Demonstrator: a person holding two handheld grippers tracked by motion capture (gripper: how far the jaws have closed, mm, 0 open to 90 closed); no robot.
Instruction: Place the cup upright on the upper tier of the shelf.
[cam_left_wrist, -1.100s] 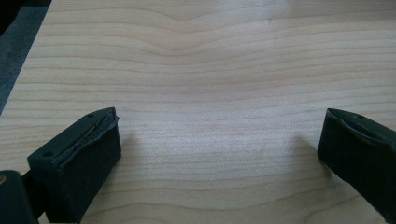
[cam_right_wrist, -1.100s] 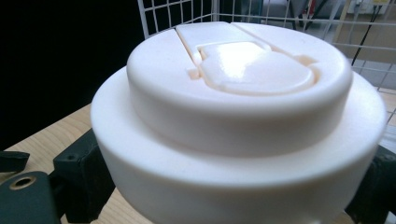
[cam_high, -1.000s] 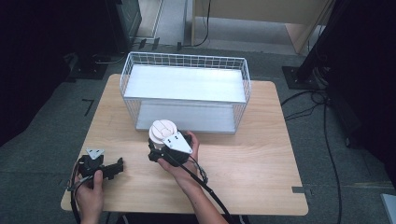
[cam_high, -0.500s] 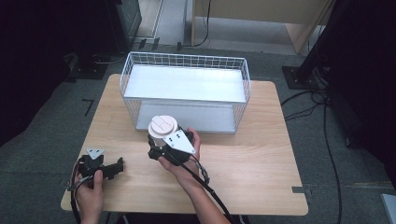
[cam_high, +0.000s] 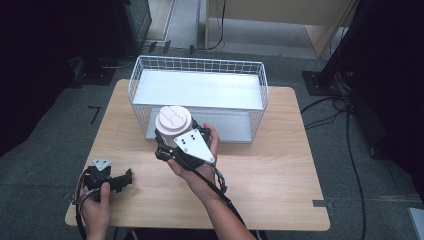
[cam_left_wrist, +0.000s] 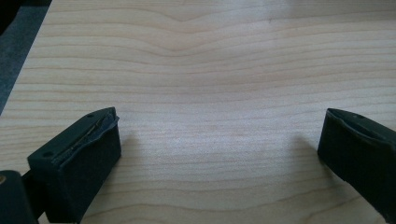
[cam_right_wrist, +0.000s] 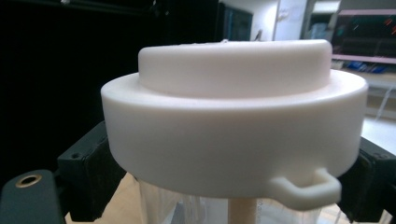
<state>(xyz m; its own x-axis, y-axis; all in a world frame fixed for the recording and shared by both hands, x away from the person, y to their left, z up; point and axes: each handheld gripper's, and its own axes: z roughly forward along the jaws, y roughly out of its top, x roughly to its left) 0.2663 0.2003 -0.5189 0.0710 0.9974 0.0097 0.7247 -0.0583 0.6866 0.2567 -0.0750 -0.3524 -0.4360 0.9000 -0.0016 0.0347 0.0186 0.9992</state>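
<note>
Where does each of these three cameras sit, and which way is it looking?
High view: above the person's side, looking forward and down on the pale wooden table and white wire basket; both forearms and grippers show.
Left gripper view: rides the left gripper, looking down at bare tabletop between open black jaws.
Right gripper view: rides the right gripper, facing level at the clear white-lidded container it clamps.
Shared: high and right gripper views both show that container.

Upright white-lidded clear jar, held aloft
</note>
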